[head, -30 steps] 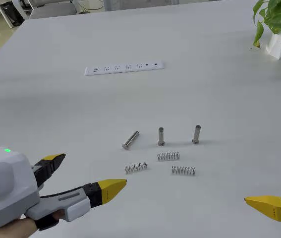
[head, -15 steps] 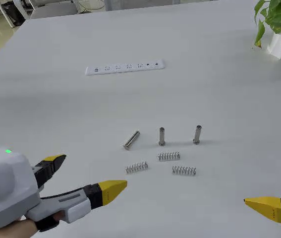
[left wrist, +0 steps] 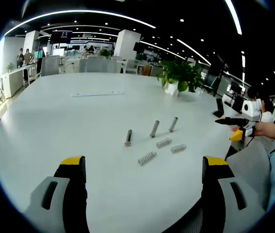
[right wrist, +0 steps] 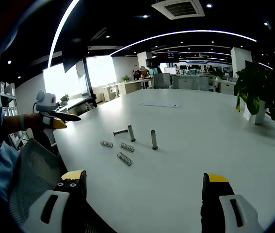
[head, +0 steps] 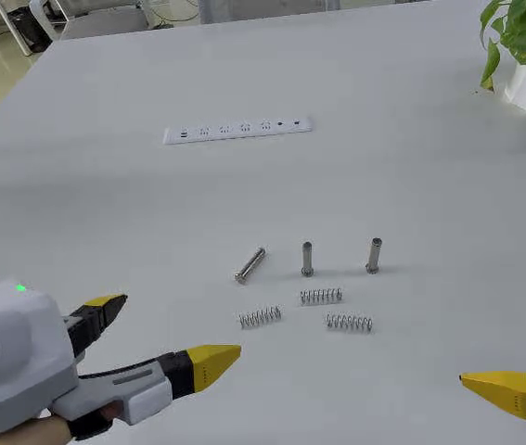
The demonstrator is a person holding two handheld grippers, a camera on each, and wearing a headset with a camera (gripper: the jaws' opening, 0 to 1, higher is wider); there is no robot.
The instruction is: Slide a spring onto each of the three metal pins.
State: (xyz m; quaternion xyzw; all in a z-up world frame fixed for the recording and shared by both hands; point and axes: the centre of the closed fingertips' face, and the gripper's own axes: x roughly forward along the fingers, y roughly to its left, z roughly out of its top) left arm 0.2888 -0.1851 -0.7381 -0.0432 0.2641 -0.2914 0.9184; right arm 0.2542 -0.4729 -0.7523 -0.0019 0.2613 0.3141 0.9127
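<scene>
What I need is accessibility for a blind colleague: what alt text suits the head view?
Three springs lie loose on a white table beside three metal pins, two upright and one lying flat. The left gripper at lower left and right gripper at lower right are open and hold nothing.

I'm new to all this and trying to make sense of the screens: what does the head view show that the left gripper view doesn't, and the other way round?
Extra in the head view: the white body of the left tongs, with its green light. Extra in the left gripper view: the ceiling lights and a hand holding the right tongs. Shared: the white table, a lying pin, two upright pins, three springs, the power strip and the potted plant.
</scene>
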